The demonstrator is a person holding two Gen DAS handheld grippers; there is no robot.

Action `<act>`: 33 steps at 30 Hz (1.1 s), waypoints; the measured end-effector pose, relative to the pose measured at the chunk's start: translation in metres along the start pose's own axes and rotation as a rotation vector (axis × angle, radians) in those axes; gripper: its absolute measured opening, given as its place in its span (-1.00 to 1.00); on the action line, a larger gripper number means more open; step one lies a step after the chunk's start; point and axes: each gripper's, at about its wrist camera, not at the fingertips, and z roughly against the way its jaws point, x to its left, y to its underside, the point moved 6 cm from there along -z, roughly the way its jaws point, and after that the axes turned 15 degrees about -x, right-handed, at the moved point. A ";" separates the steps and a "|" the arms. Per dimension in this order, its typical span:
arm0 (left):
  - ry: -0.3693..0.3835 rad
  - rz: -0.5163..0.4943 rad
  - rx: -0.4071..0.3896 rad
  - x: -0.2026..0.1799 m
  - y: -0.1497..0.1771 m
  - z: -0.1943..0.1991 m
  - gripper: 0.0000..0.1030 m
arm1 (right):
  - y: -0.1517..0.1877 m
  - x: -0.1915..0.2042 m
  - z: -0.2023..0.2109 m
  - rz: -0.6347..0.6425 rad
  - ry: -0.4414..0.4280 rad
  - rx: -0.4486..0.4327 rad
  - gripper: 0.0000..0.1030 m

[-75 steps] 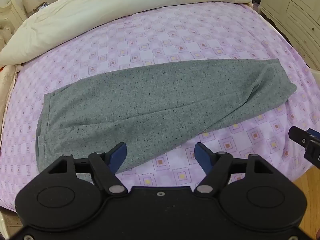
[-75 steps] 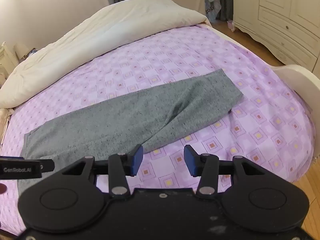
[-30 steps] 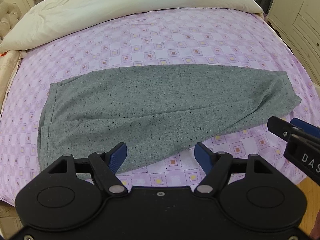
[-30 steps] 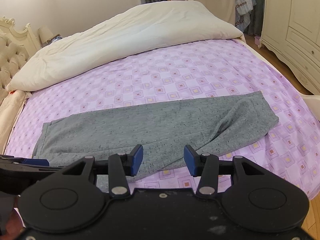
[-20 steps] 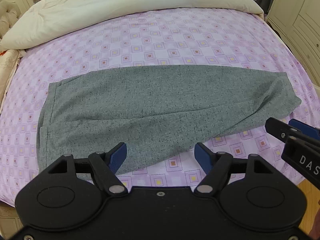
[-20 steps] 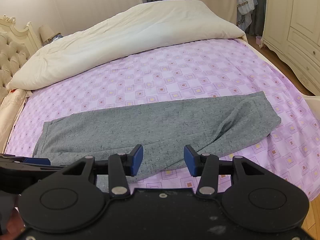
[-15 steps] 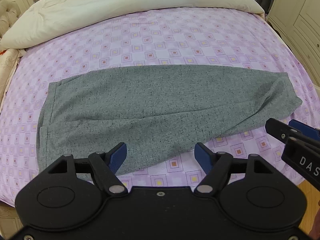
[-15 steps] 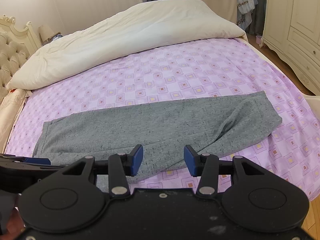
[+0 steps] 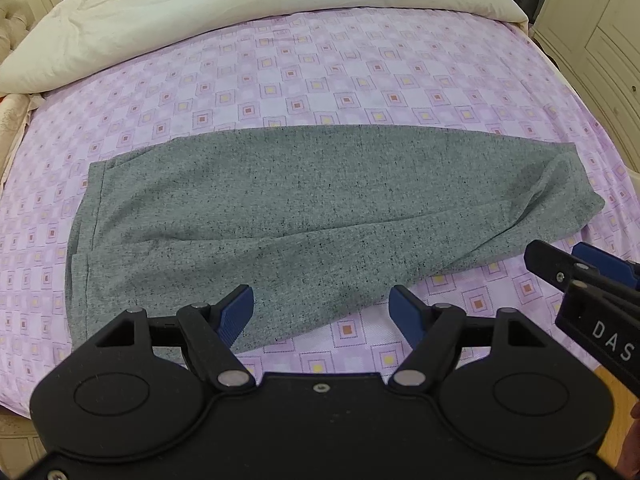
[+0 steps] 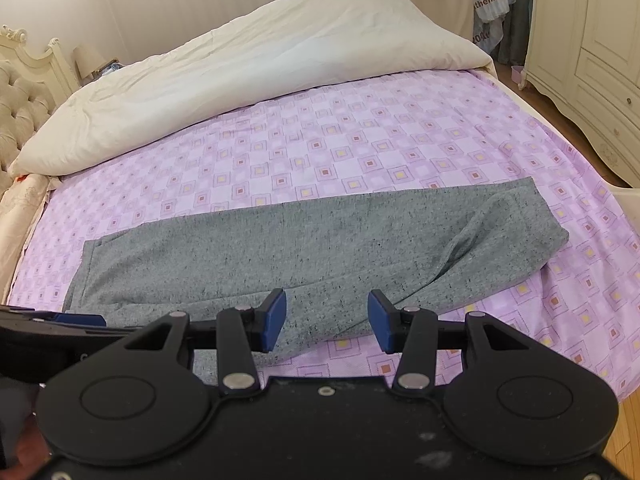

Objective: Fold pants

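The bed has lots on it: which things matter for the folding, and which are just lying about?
For the job:
- grey pants, laid flat on the sheet
- left gripper, open
- right gripper, open

Just lying about:
- cream duvet
- purple patterned sheet
- wardrobe

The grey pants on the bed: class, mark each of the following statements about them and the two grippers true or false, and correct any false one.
1. The grey pants lie lengthwise across the purple sheet. True.
2. The left gripper is clamped on the pants. False: its jaws stand open, nothing between the pads.
3. A cream duvet lies on the bed beyond the pants. True.
4. The right gripper holds a pant leg. False: it is open and empty.
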 end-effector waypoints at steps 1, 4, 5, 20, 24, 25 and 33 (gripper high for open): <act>0.002 0.000 0.002 0.000 0.000 -0.001 0.47 | 0.000 0.000 0.000 0.000 0.001 0.002 -0.06; 0.007 0.000 0.005 0.001 0.000 -0.002 0.47 | -0.001 0.001 -0.002 0.002 0.003 0.006 -0.06; 0.009 -0.001 0.007 0.002 0.000 -0.003 0.47 | -0.001 0.002 -0.002 0.003 0.004 0.007 -0.06; 0.048 -0.015 0.019 0.005 0.003 -0.008 0.47 | 0.004 0.012 -0.001 -0.002 0.023 0.012 -0.06; 0.045 -0.024 0.022 0.005 0.003 -0.009 0.47 | 0.007 0.014 -0.001 -0.009 0.019 0.019 -0.06; 0.044 -0.024 0.023 0.005 0.003 -0.009 0.47 | 0.007 0.015 -0.001 -0.010 0.018 0.020 -0.06; 0.036 -0.038 0.036 -0.006 0.004 -0.012 0.47 | 0.008 0.007 -0.002 -0.022 0.017 0.024 -0.06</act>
